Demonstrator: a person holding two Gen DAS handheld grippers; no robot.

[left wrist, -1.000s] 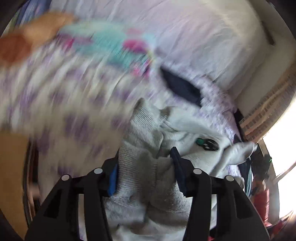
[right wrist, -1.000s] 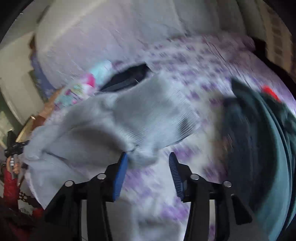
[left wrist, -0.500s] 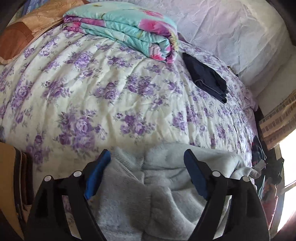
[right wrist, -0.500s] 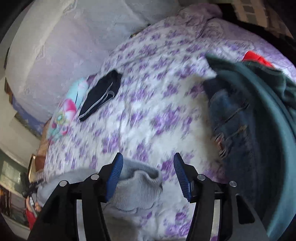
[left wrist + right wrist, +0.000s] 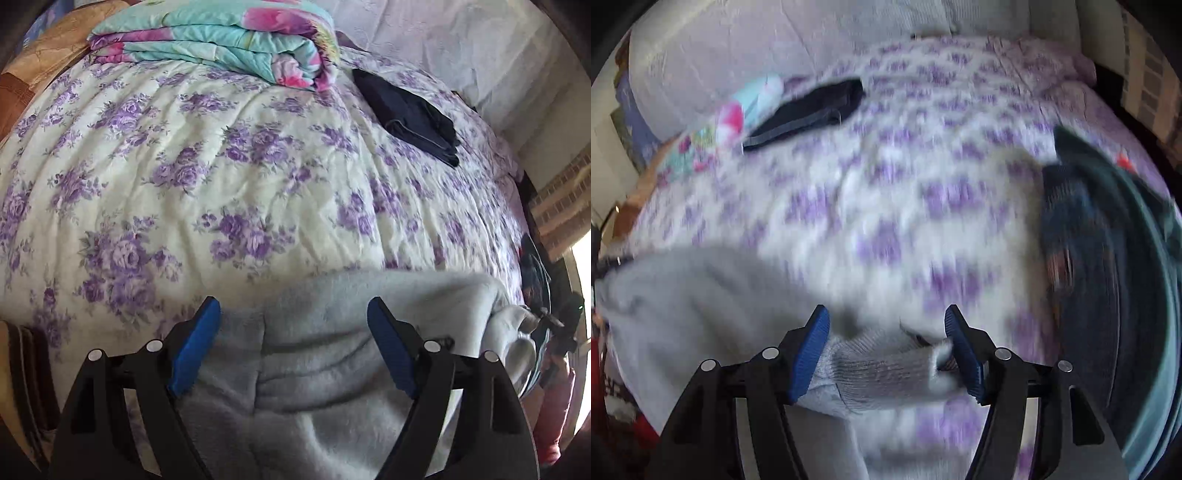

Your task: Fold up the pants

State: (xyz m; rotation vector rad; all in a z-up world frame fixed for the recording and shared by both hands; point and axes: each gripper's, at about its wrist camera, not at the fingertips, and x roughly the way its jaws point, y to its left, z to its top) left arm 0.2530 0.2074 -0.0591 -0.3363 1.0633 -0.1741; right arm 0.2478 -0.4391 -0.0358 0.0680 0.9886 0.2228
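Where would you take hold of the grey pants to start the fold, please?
I'd grip the ribbed cuff of the grey pants, coming from above and the near side. It lies flat on the bedspread between the right gripper pads, a firm thin edge facing the gripper.

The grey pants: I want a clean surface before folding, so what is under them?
Under the grey pants lies the purple-flowered bedspread, bare around their far edge. Anything beneath the fabric itself is covered and cannot be seen.
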